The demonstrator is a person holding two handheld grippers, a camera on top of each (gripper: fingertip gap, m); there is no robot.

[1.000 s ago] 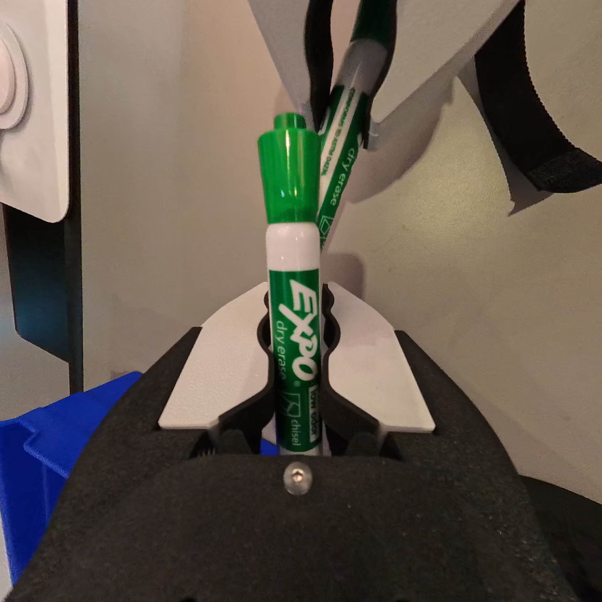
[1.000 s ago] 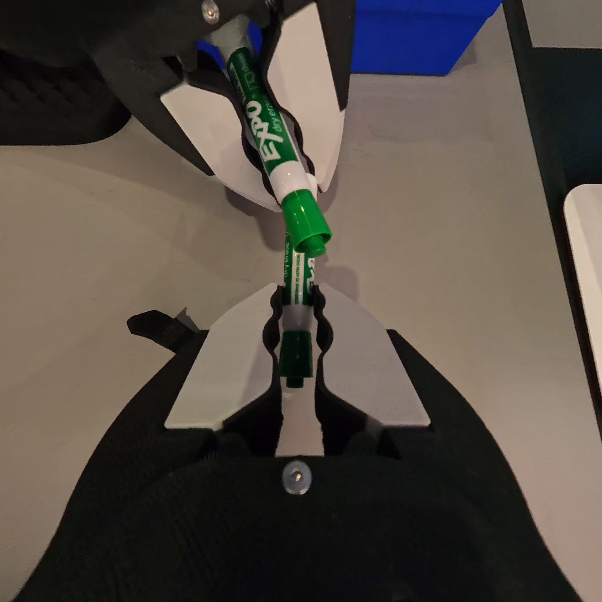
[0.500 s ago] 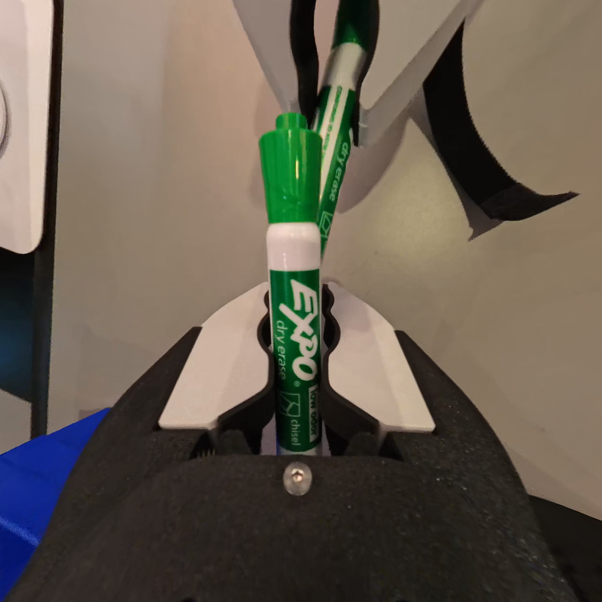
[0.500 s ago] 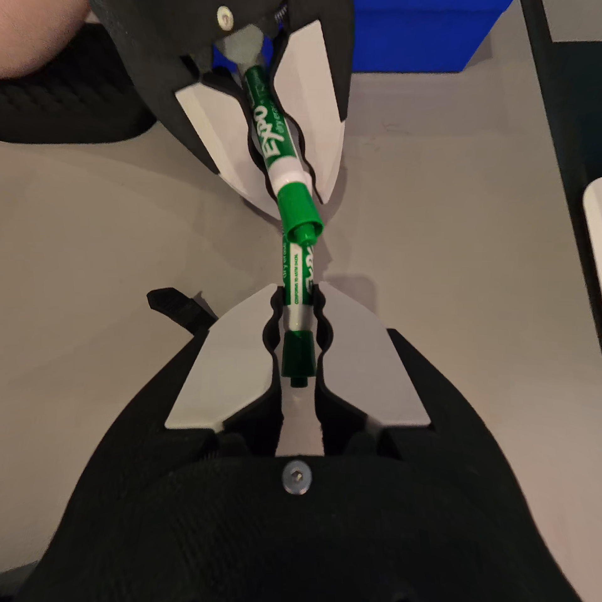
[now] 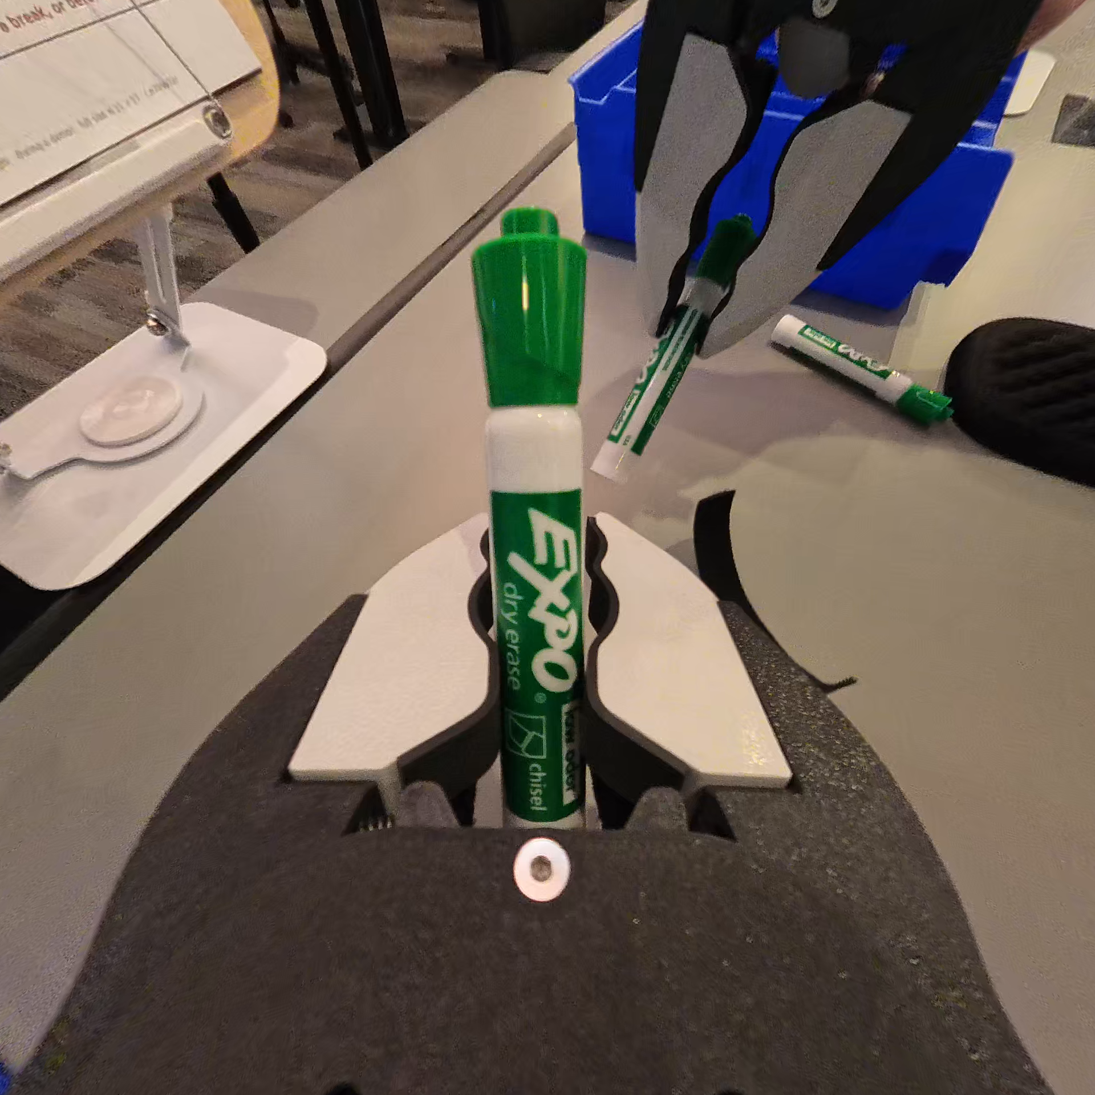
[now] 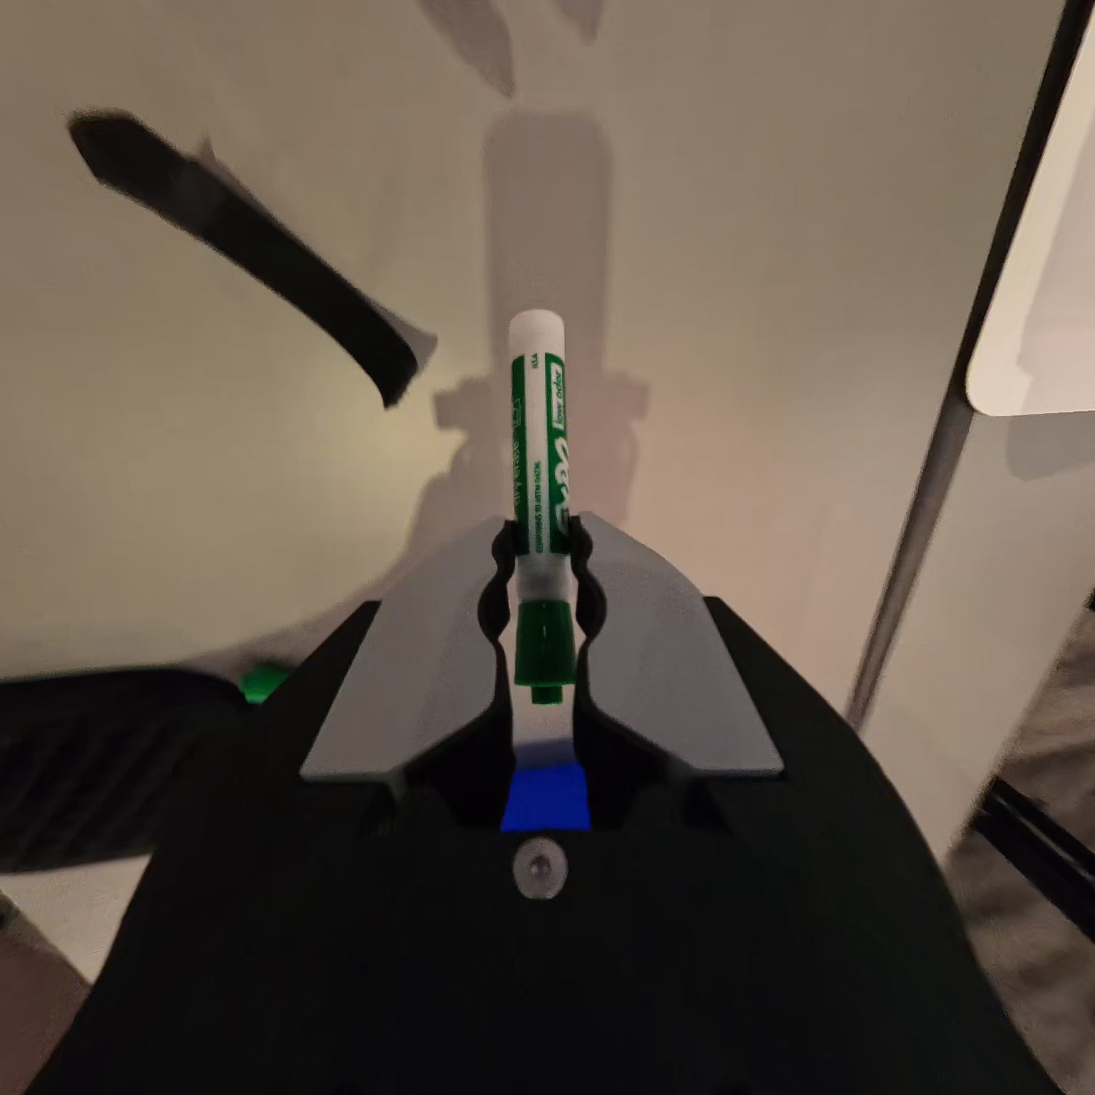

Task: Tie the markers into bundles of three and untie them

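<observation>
My left gripper (image 5: 536,527) is shut on a green marker (image 5: 536,592) whose cap points forward. My right gripper (image 5: 687,332) shows ahead and to the right in the left wrist view, raised above the table. It is shut on a second green marker (image 5: 652,391) that hangs white end down. In the right wrist view my right gripper (image 6: 542,527) holds that marker (image 6: 539,444) with its cap toward the camera. A third green marker (image 5: 859,370) lies on the table, and its cap (image 6: 261,690) peeks out at the left. A black strap (image 5: 711,551) lies open on the table (image 6: 249,249).
A blue bin (image 5: 889,225) stands at the back right. A black pad (image 5: 1031,397) lies at the right. A white stand base (image 5: 148,426) sits at the left beyond a dark gap between tabletops (image 6: 948,415). A sign board (image 5: 89,89) is at top left. There is about 12 centimetres between the tips of the two grippers.
The two grippers have pulled apart, each still holding its marker. The left view has swung up from the tabletop to look across it. The left gripper has left the right view.
</observation>
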